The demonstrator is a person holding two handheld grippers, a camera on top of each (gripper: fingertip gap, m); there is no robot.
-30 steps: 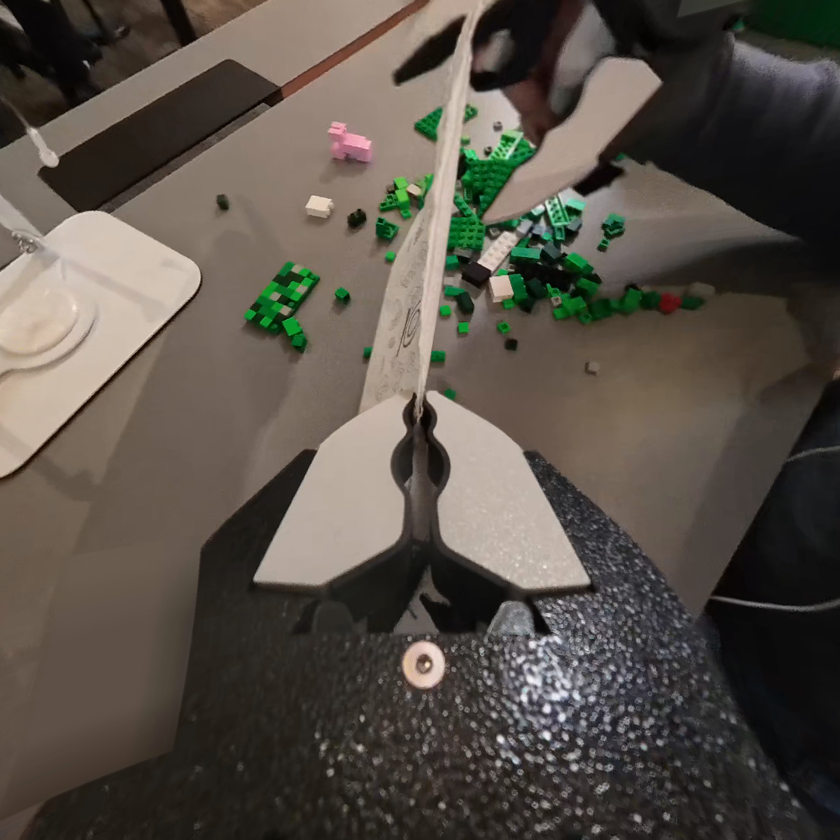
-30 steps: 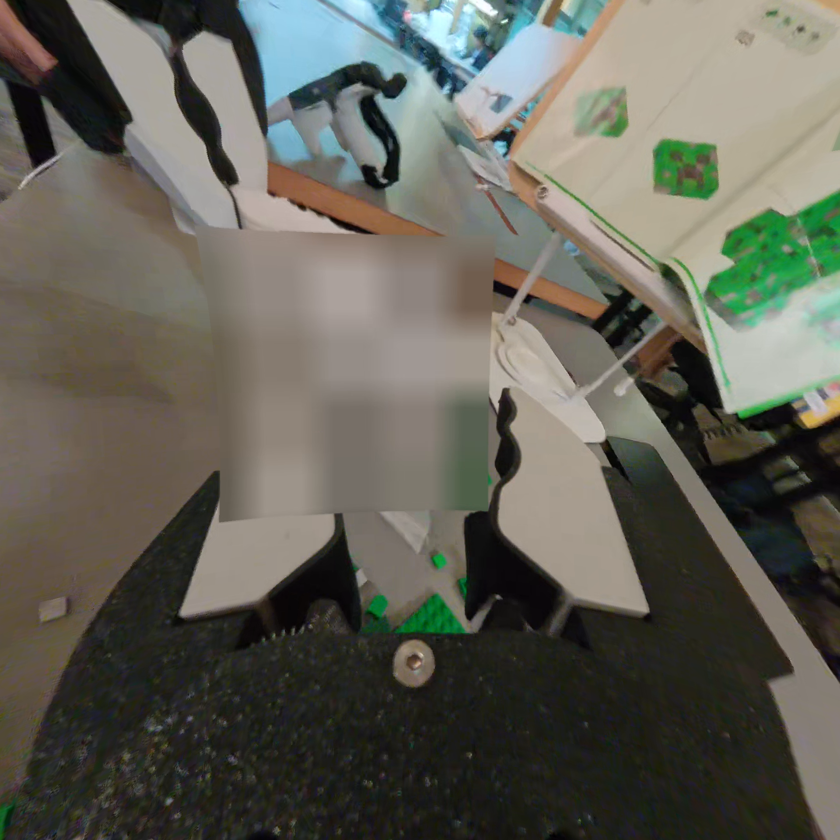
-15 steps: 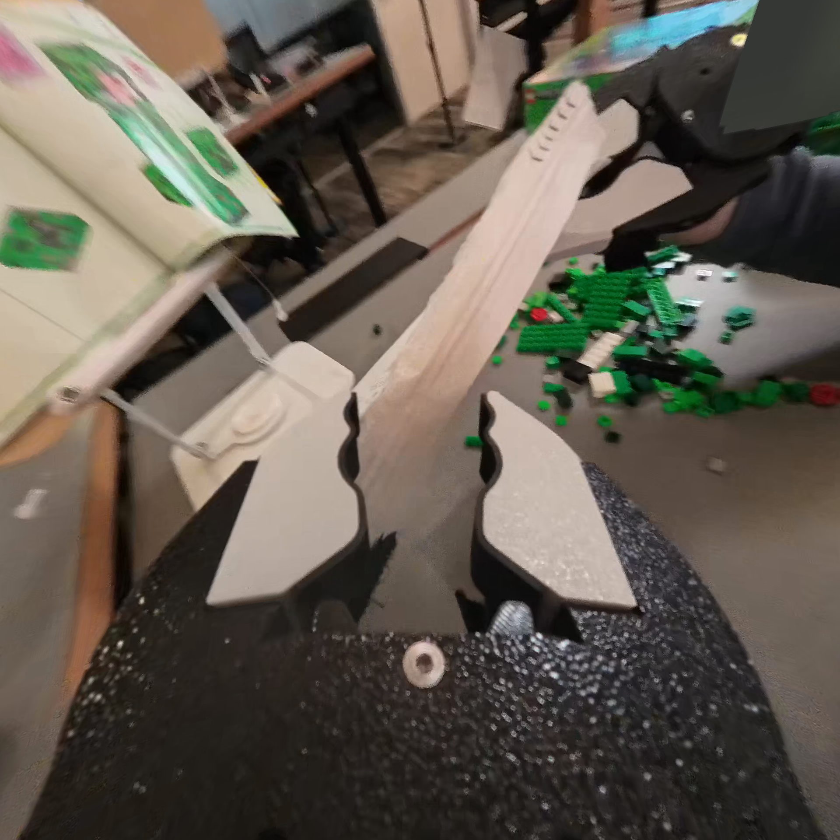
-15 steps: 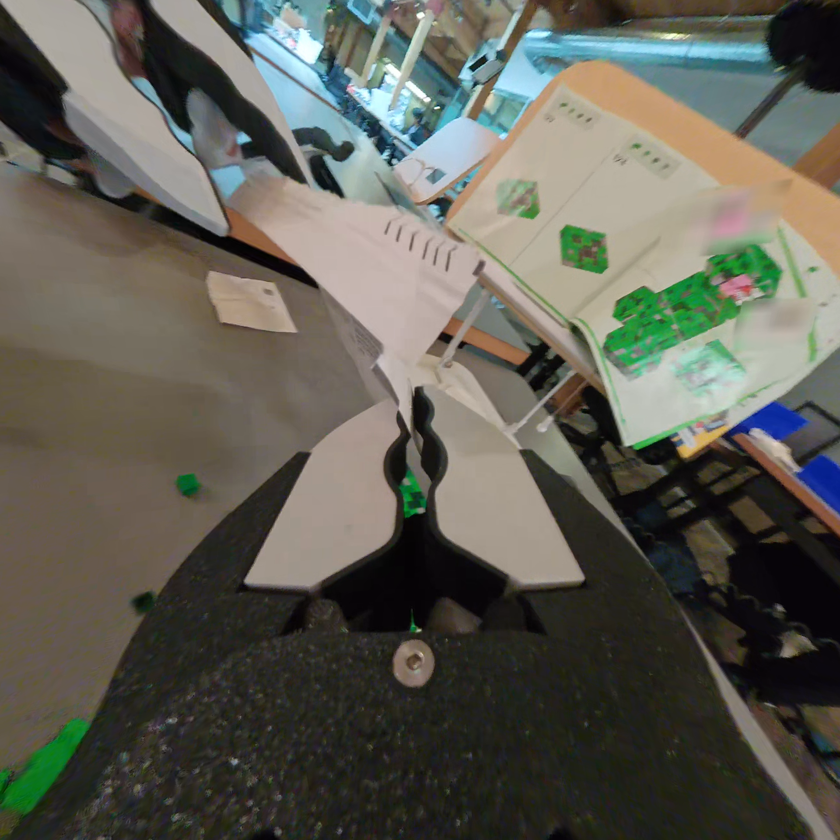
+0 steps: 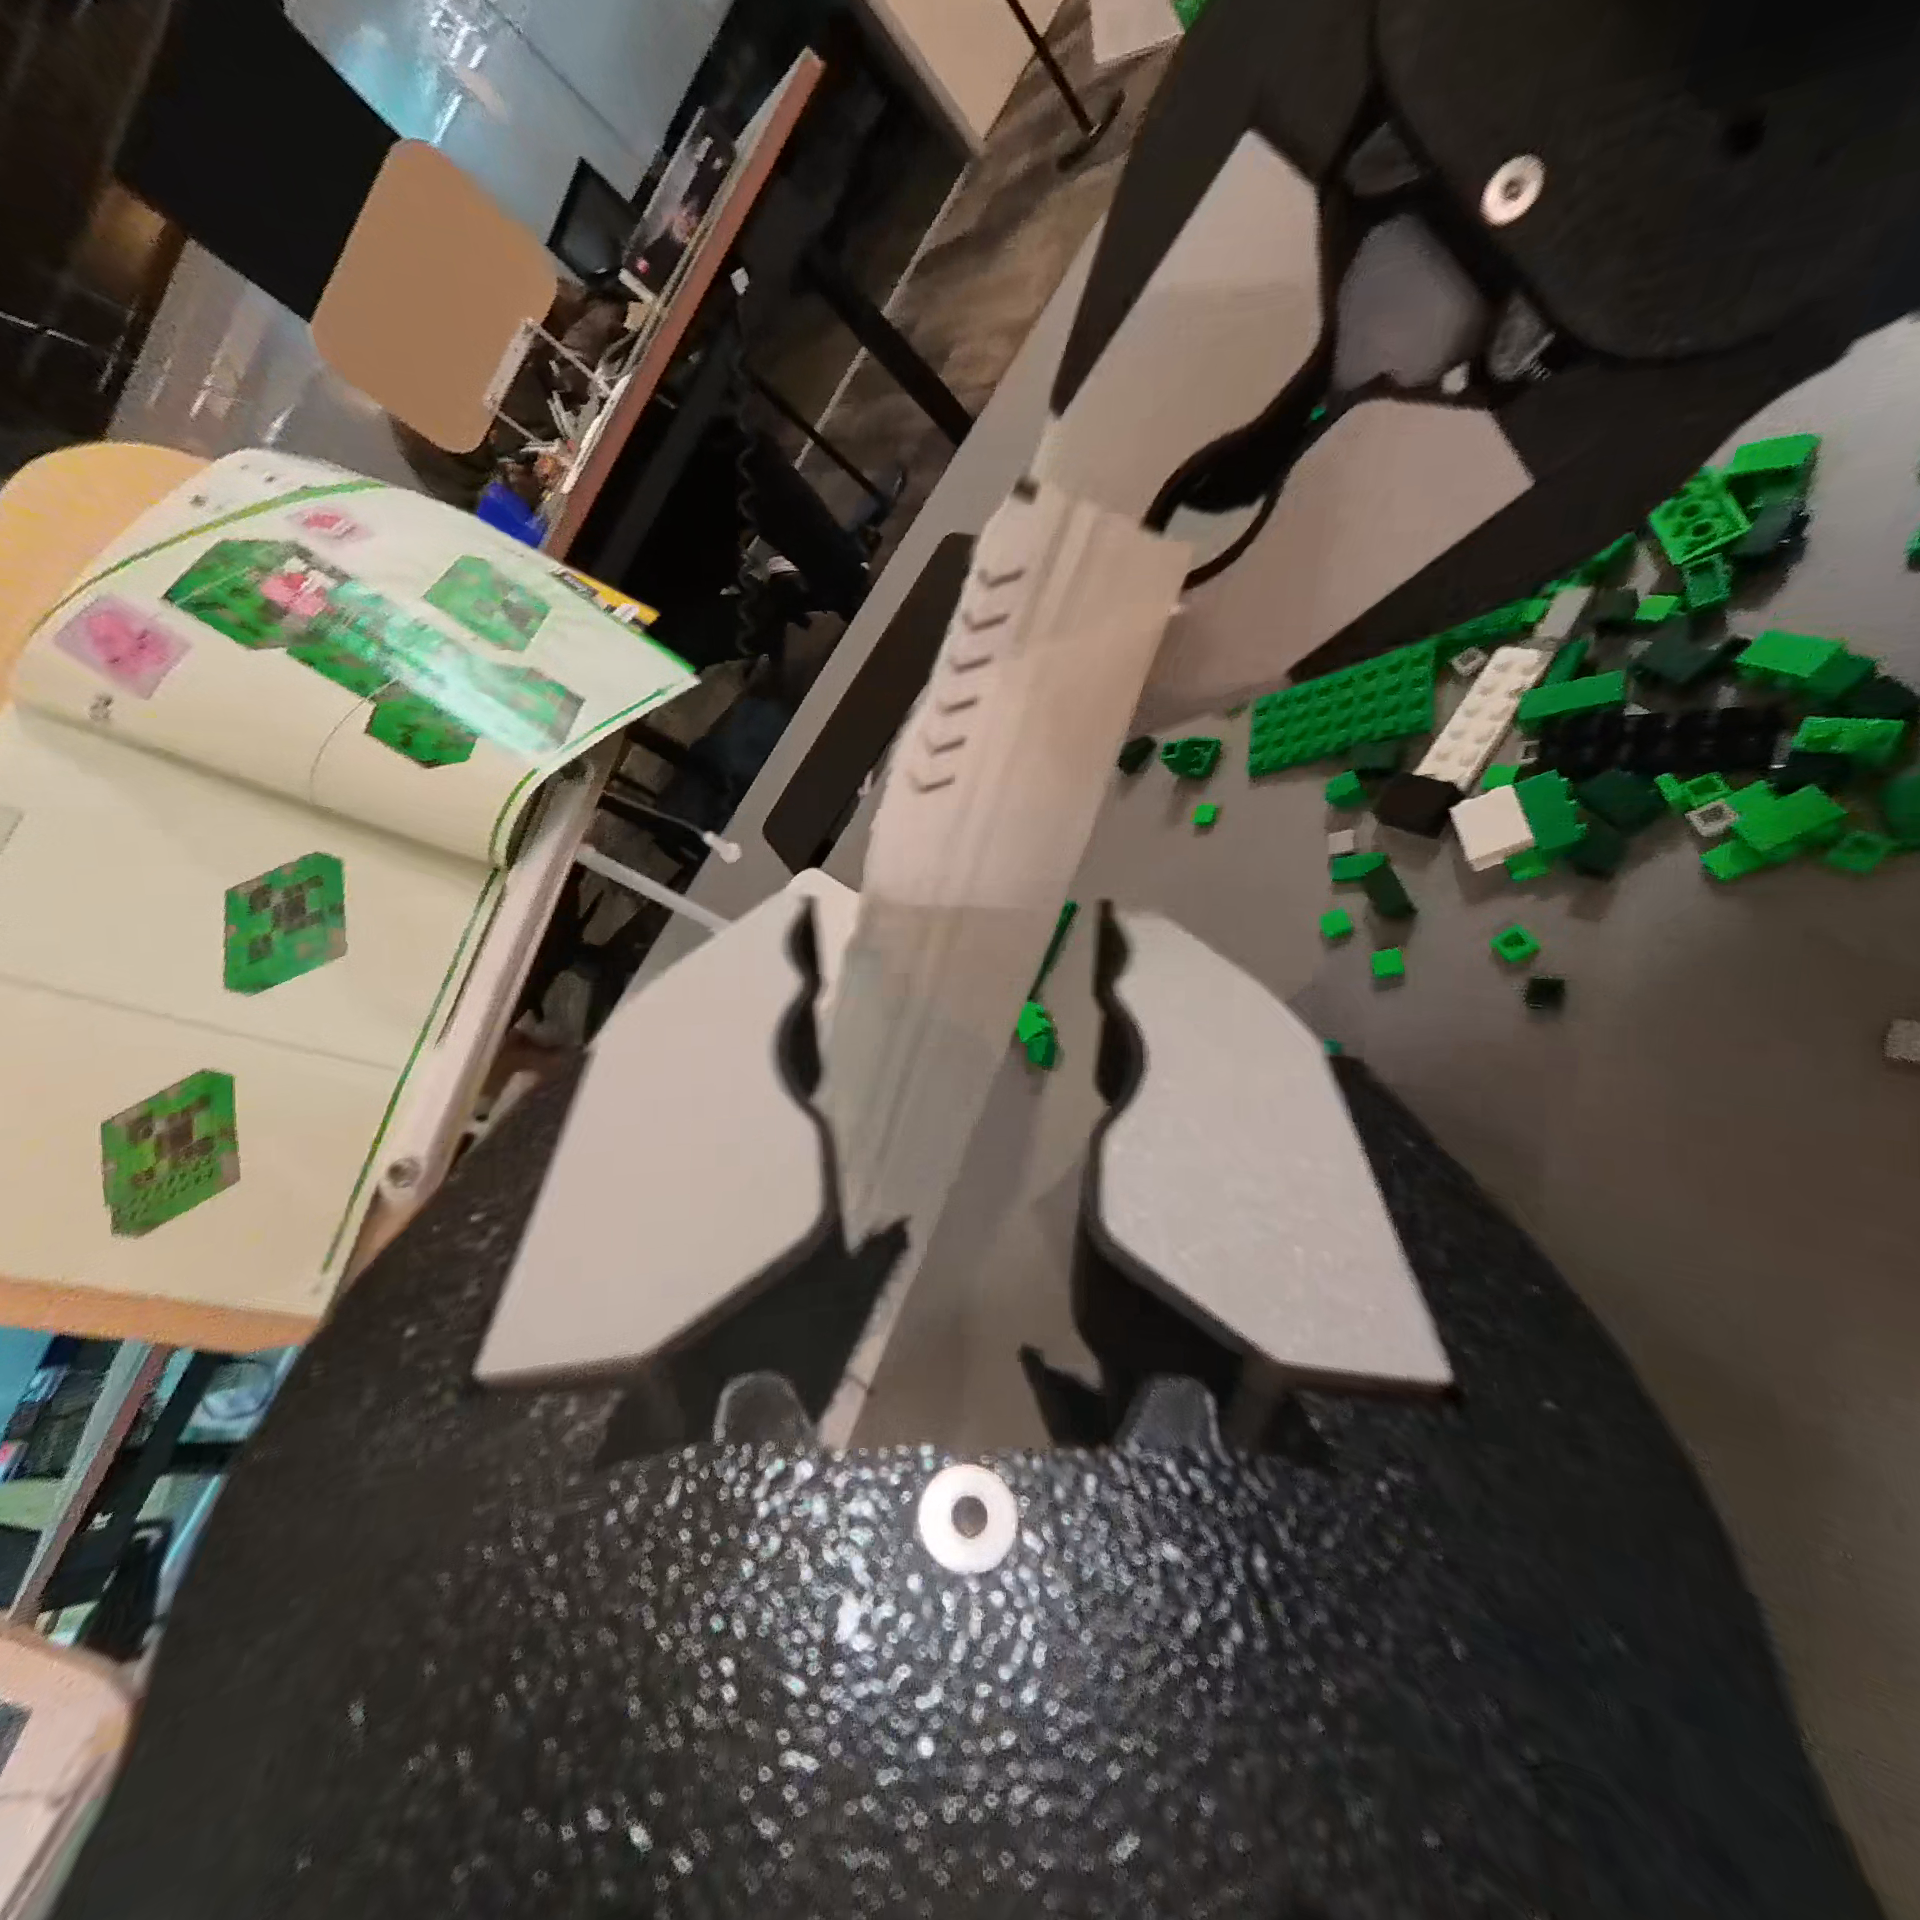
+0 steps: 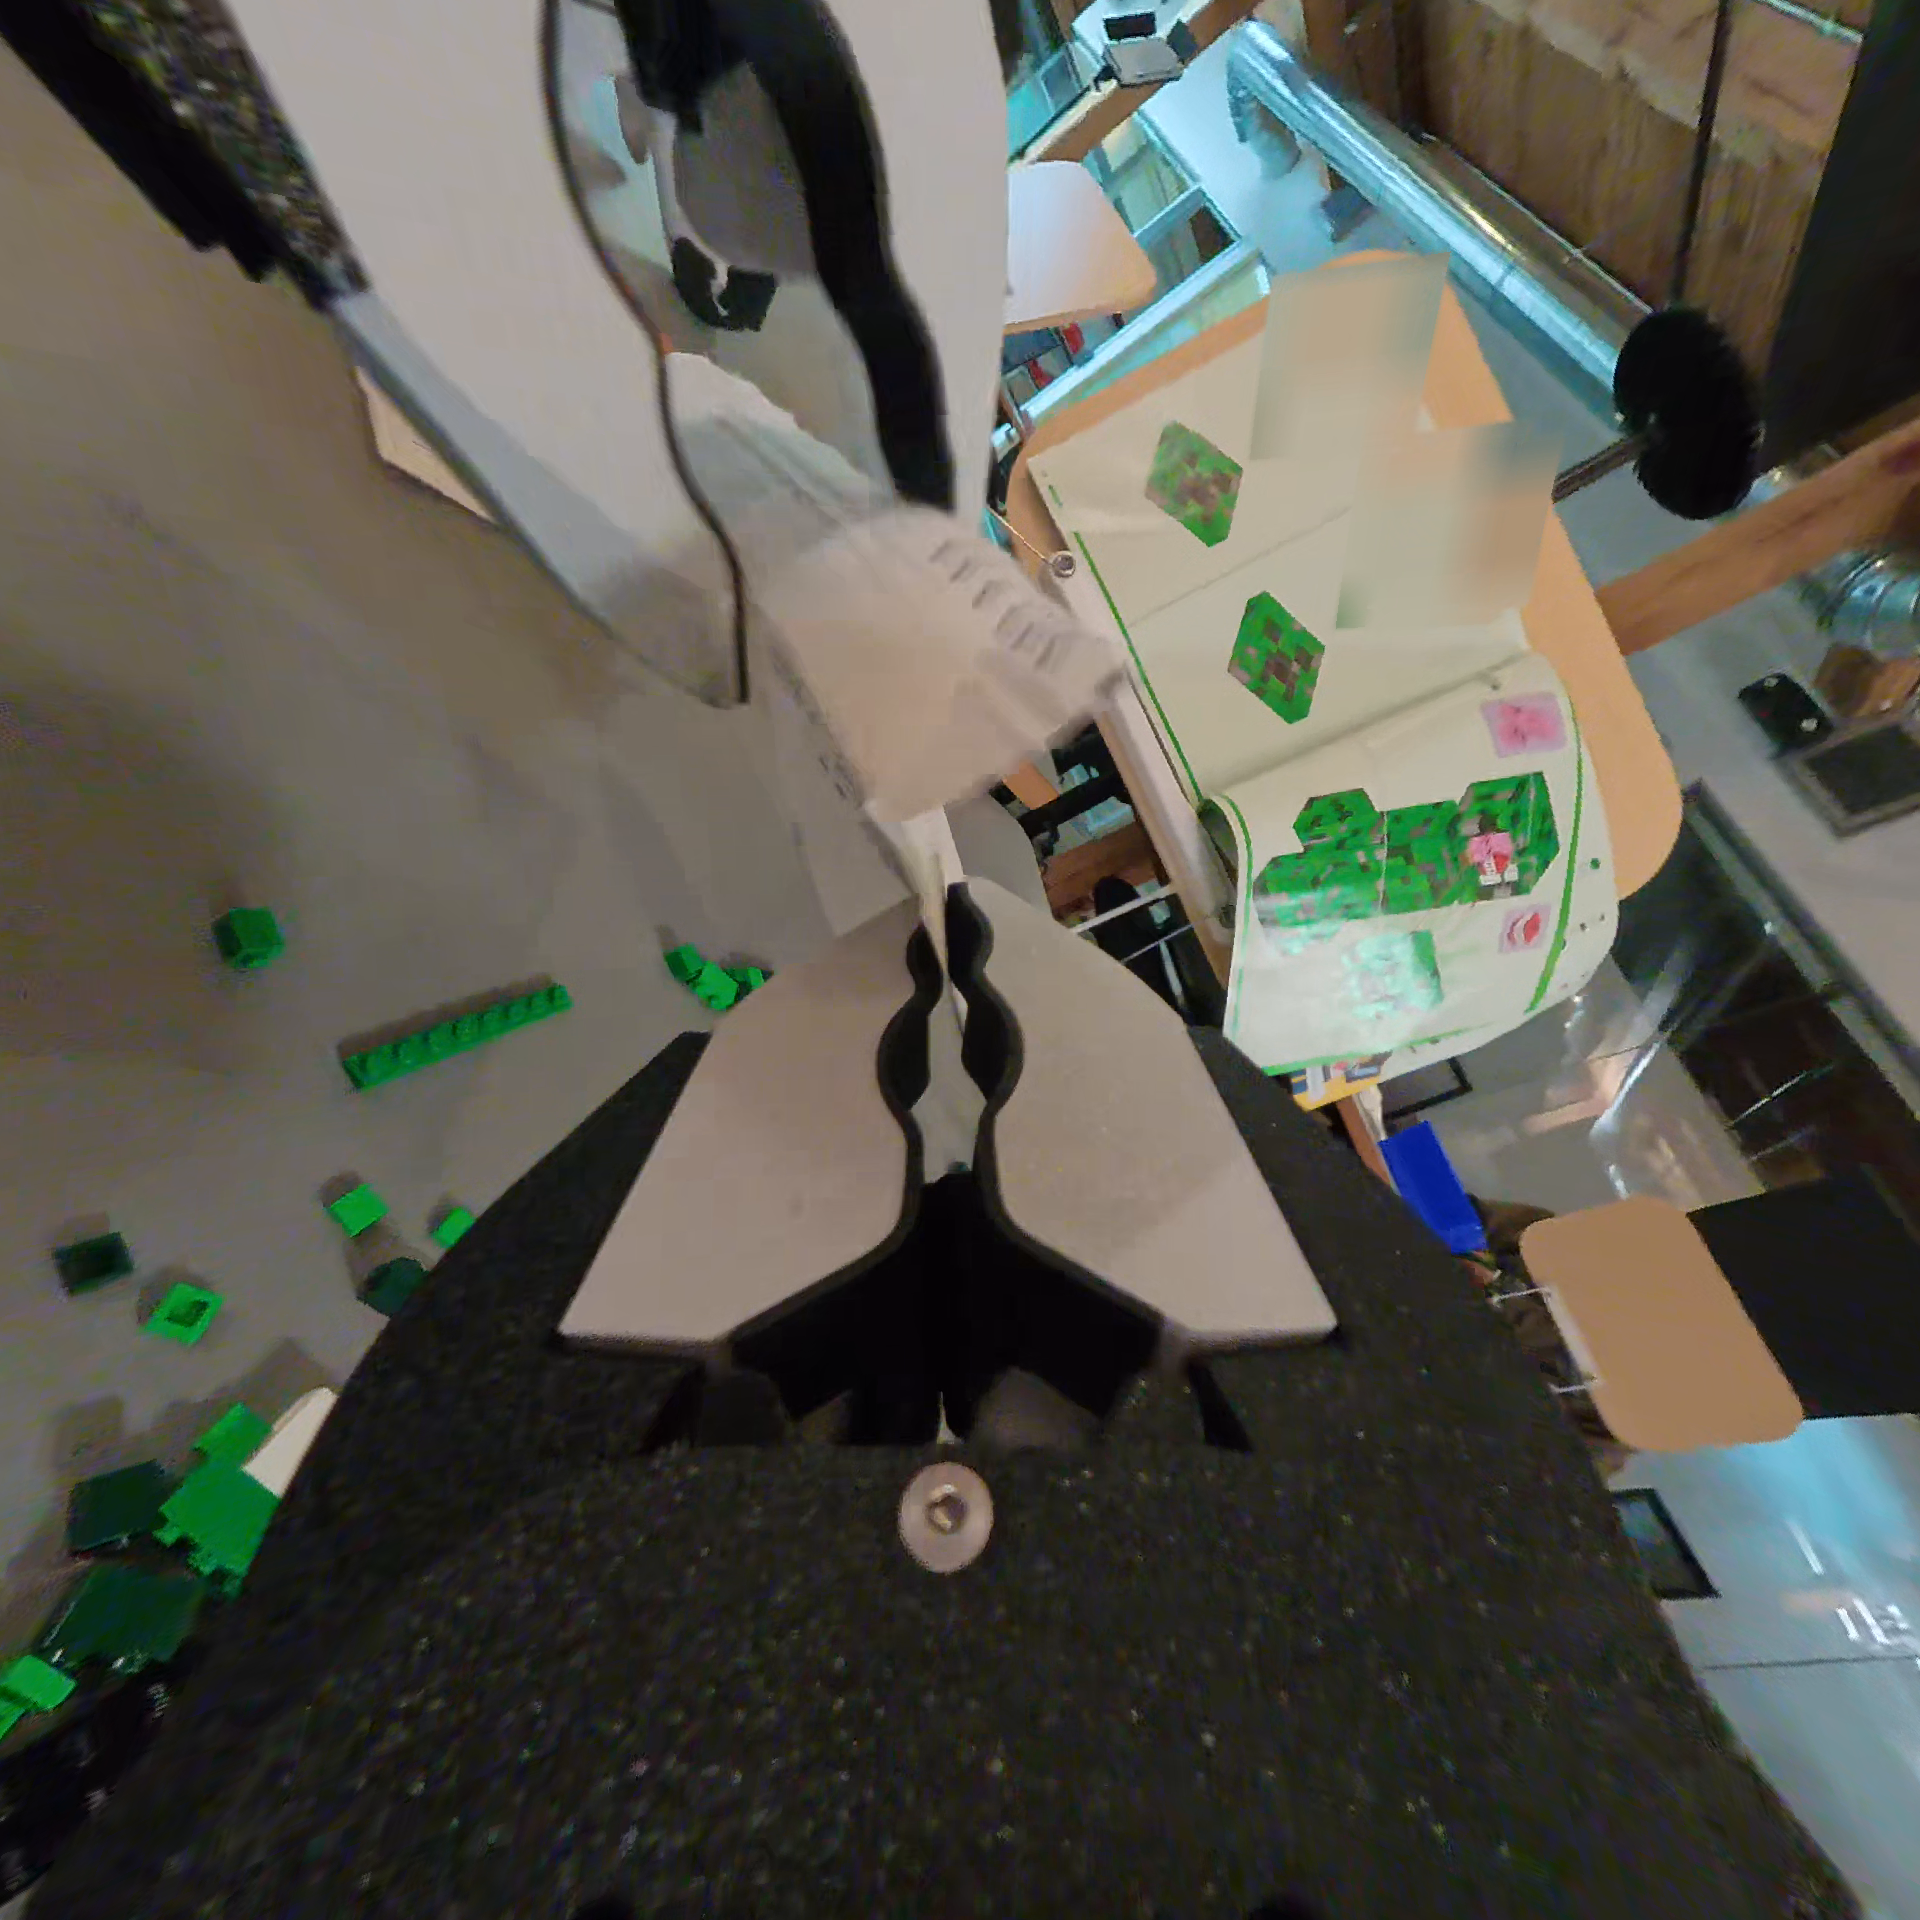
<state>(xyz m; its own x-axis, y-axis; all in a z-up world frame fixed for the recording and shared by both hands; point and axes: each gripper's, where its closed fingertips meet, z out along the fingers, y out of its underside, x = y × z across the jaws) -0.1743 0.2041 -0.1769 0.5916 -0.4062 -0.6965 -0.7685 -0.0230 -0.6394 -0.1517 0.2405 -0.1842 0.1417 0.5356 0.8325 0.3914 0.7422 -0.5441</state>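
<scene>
A white paper bag point(image 5: 997, 748) stretches between my two grippers above a grey table point(image 5: 1662, 1195). My left gripper point(image 5: 956, 914) is open; the bag's near end runs loosely between its fingers, against the left one. My right gripper point(image 6: 951, 925) is shut on the bag's edge, and the bag point(image 6: 914, 686) fans out just beyond its tips. In the left wrist view the right gripper's fingers point(image 5: 1226, 312) pinch the bag's far end at the upper right. In the right wrist view the left gripper's fingers point(image 6: 468, 312) stand apart around the bag at the top.
A heap of green, black and white bricks point(image 5: 1621, 727) lies on the table to the right, with loose green ones, including a long brick point(image 6: 457, 1034), scattered about. An open instruction booklet point(image 5: 260, 831) stands on a holder at the table's edge, also in the right wrist view point(image 6: 1351, 727). The tips of one gripper are about 5 centimeters away from the tips of the other.
My left gripper, shut on the bag a second ago, has opened. My right gripper, open then, has shut on the bag. Both views have swung and tilted towards the booklet.
</scene>
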